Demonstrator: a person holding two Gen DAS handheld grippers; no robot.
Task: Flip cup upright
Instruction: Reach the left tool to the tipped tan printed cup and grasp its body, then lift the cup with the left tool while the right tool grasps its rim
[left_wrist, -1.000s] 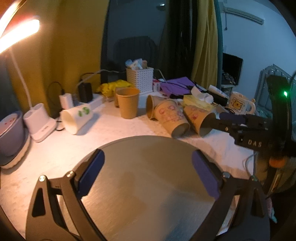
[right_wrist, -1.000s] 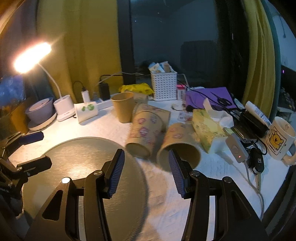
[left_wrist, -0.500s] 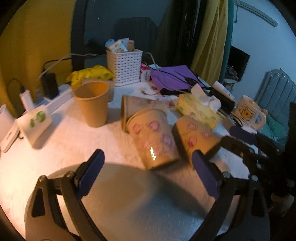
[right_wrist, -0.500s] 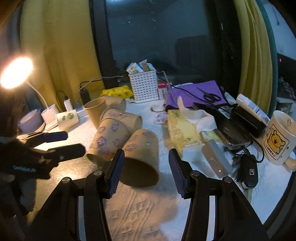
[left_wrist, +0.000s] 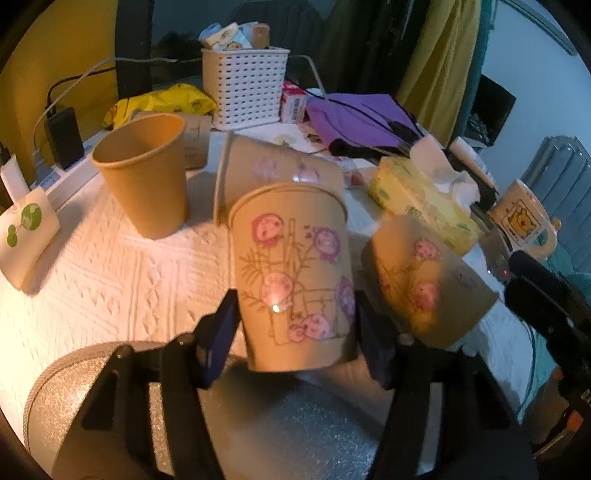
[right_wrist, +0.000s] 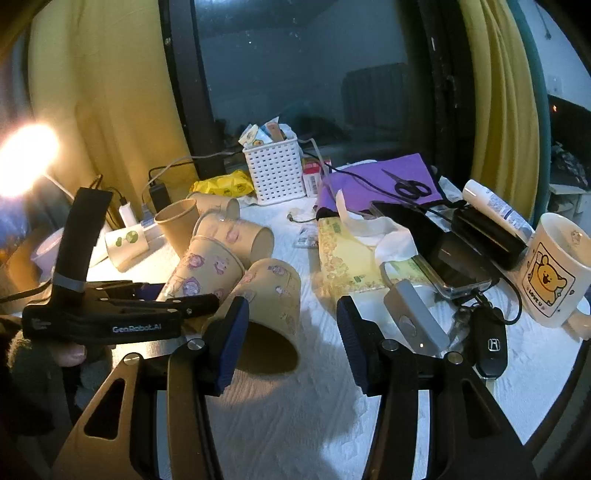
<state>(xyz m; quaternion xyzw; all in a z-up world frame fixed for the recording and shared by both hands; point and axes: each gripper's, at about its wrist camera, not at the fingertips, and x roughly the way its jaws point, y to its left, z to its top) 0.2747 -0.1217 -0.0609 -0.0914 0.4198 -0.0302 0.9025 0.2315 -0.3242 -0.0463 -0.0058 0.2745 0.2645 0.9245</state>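
Three tan paper cups with pink cartoon prints lie on their sides on the white tablecloth. My left gripper (left_wrist: 291, 332) is shut on the middle printed cup (left_wrist: 295, 273), its pads on both sides of the cup's wall near the mouth; the same cup shows in the right wrist view (right_wrist: 203, 269) with the left gripper (right_wrist: 199, 301) on it. A second printed cup (left_wrist: 424, 288) lies just to its right; in the right wrist view (right_wrist: 269, 295) its mouth faces me. A third cup (left_wrist: 273, 173) lies behind. My right gripper (right_wrist: 291, 332) is open and empty beside the second cup.
A plain tan cup (left_wrist: 144, 177) stands upright at the left. A round grey mat (left_wrist: 258, 424) lies in front. A yellow tissue box (right_wrist: 351, 258), white basket (right_wrist: 275, 173), bear mug (right_wrist: 554, 280), car key (right_wrist: 489, 347), phone and cables crowd the right side.
My left gripper moved forward over the mat and closed on the middle printed cup. My right gripper shifted right, so the second cup now sits at its left finger.
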